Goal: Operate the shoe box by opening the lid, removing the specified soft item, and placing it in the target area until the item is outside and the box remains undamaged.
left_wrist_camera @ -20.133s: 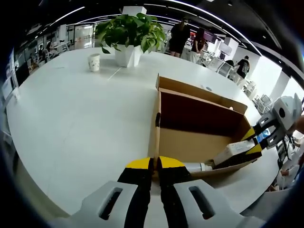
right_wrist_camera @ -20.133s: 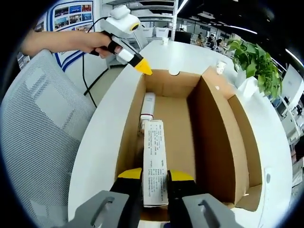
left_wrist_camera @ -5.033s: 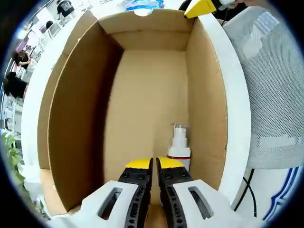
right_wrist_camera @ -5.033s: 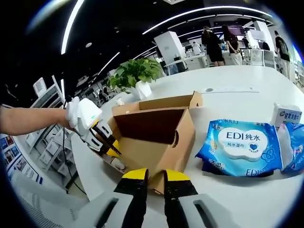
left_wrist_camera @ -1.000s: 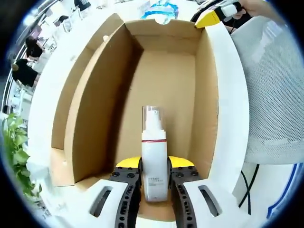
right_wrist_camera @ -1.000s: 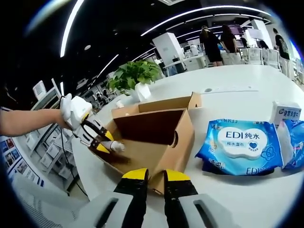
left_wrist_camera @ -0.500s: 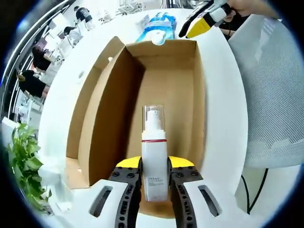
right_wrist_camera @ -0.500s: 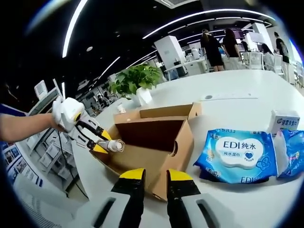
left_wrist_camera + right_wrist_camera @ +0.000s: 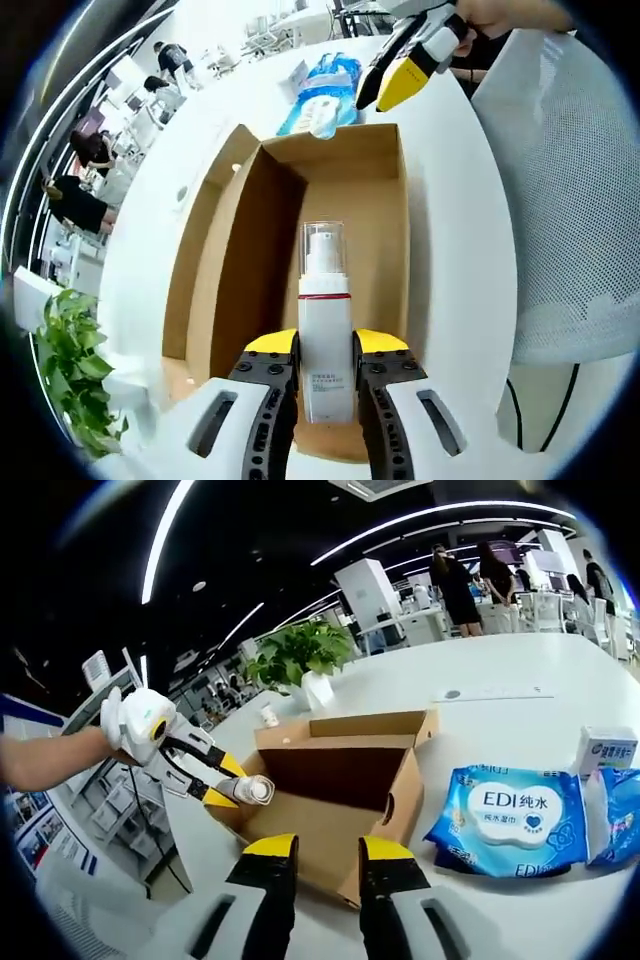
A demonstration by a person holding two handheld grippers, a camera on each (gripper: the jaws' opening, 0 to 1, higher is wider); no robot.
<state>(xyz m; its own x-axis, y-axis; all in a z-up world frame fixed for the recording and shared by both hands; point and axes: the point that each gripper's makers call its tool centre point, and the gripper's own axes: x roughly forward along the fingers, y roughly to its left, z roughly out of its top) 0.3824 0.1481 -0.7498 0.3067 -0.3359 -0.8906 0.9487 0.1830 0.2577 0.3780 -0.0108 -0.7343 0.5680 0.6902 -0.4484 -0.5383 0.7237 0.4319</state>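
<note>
An open brown cardboard shoe box (image 9: 370,230) lies below my left gripper (image 9: 327,346), which is shut on a white pump bottle (image 9: 325,340) with a clear cap, held above the box's near end. In the right gripper view the same box (image 9: 300,825) sits ahead, and the left gripper (image 9: 222,780) holds the bottle (image 9: 250,790) over its left corner. My right gripper (image 9: 328,852) stands open in front of the box with nothing between its jaws. It also shows beyond the box's far end as the right gripper (image 9: 400,75).
A blue wipes pack (image 9: 510,815) lies right of the box, with a small white carton (image 9: 605,750) behind it. A potted plant (image 9: 305,655) and a paper cup (image 9: 270,715) stand at the back. A grey mesh chair (image 9: 570,200) is beside the table edge.
The left gripper has risen with the bottle, so the box looks smaller below it. The right gripper's jaws have parted a little.
</note>
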